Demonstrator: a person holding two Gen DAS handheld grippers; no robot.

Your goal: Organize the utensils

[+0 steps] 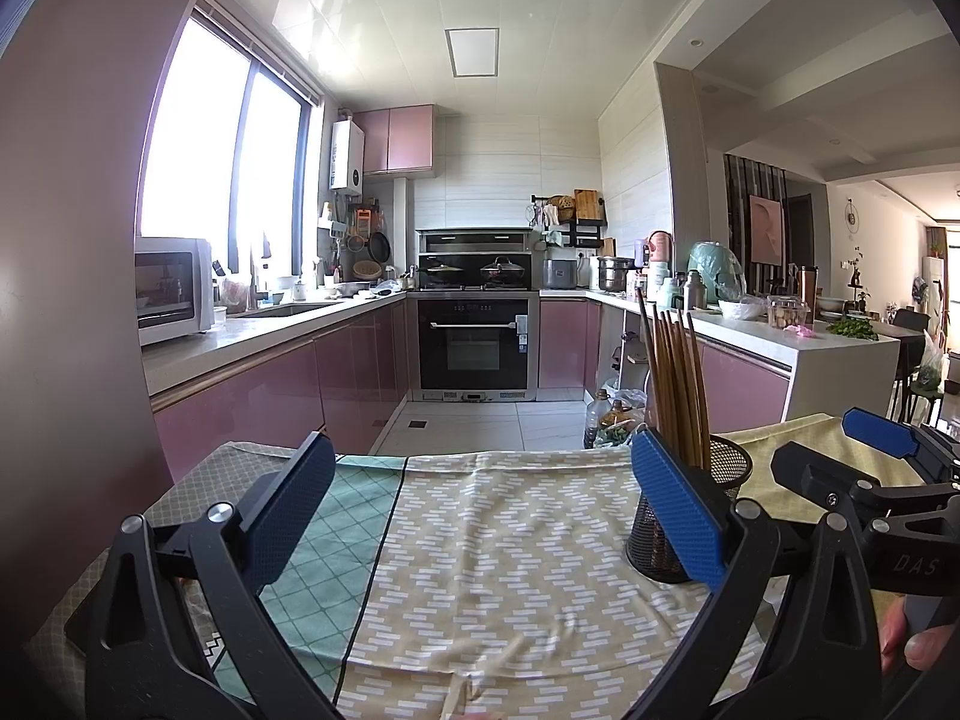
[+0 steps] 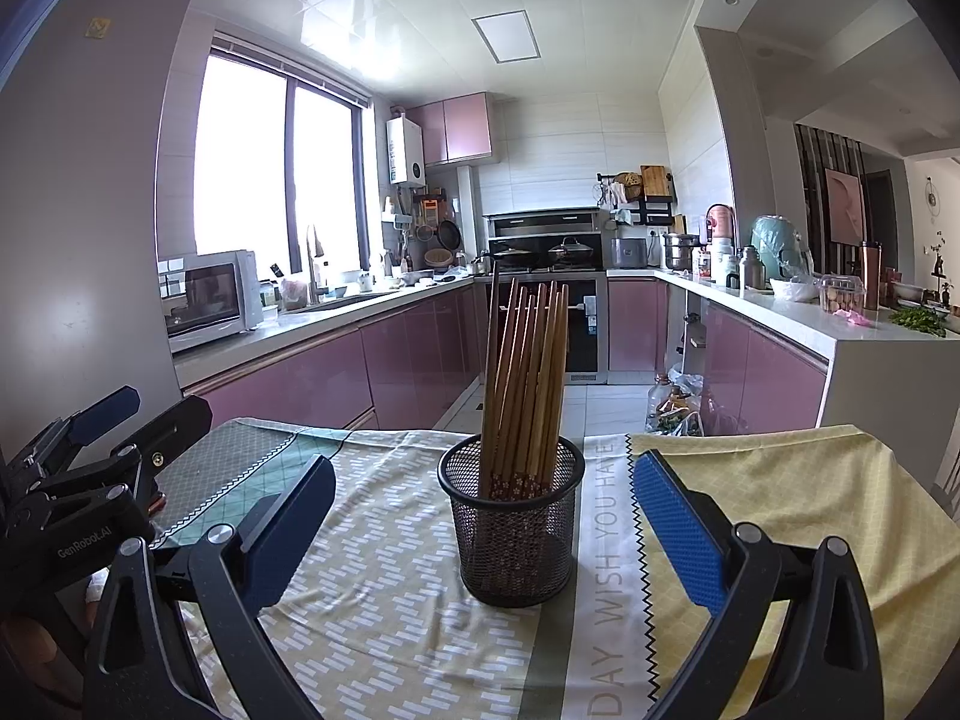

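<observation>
Both my tools released, empty. Chopsticks all in cup; bench bare. Sorting looks finished; next, withdraw.

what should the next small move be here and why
Probably draw both grippers back and stop. The chopsticks all stand in the mesh cup, no utensil shows on the cloth, and the left gripper and right gripper are open and empty.
</observation>
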